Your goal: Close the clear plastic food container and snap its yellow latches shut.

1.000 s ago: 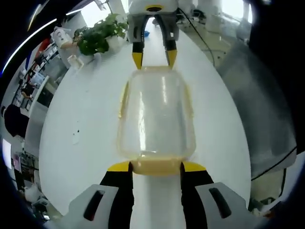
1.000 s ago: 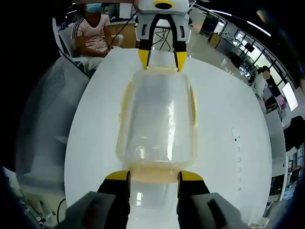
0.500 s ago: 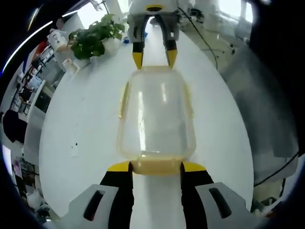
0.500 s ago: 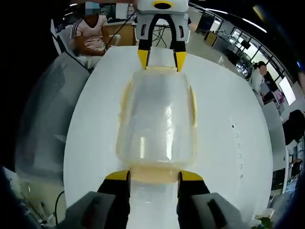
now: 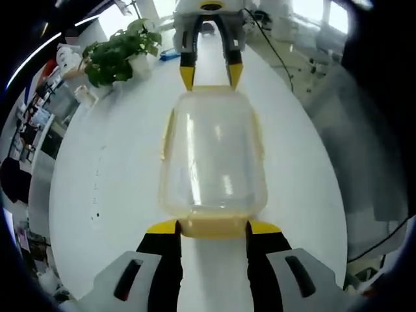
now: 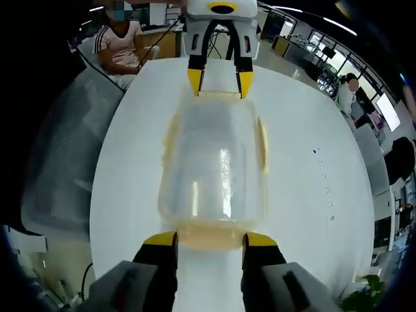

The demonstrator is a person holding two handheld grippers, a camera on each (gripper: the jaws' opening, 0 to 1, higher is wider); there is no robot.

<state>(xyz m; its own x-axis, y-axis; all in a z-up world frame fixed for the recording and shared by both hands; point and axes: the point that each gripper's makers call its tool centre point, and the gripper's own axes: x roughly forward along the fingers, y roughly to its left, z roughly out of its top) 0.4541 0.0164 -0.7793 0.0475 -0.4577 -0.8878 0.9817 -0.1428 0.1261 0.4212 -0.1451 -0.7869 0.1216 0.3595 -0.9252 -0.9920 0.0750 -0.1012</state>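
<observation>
The clear plastic container point(image 5: 213, 156) lies lengthwise between my two grippers over the white table point(image 5: 110, 175), lid on. My left gripper point(image 5: 213, 227) is shut on the yellow latch at its near end. At the far end, my right gripper point(image 5: 210, 75) grips the opposite latch. The right gripper view mirrors this: the container point(image 6: 214, 162) has my right gripper point(image 6: 211, 239) shut on the near yellow latch, with my left gripper point(image 6: 220, 81) at the far end. Yellow side latches point(image 5: 168, 133) point(image 6: 262, 143) lie along the long edges; I cannot tell whether they are snapped.
A potted plant point(image 5: 117, 55) stands at the table's far left in the left gripper view. A seated person point(image 6: 123, 45) is beyond the table in the right gripper view. A grey mesh chair point(image 6: 58, 149) sits beside the table edge.
The table and room have slid slightly in both views, while the container stays fixed between both pairs of jaws. No grip has changed.
</observation>
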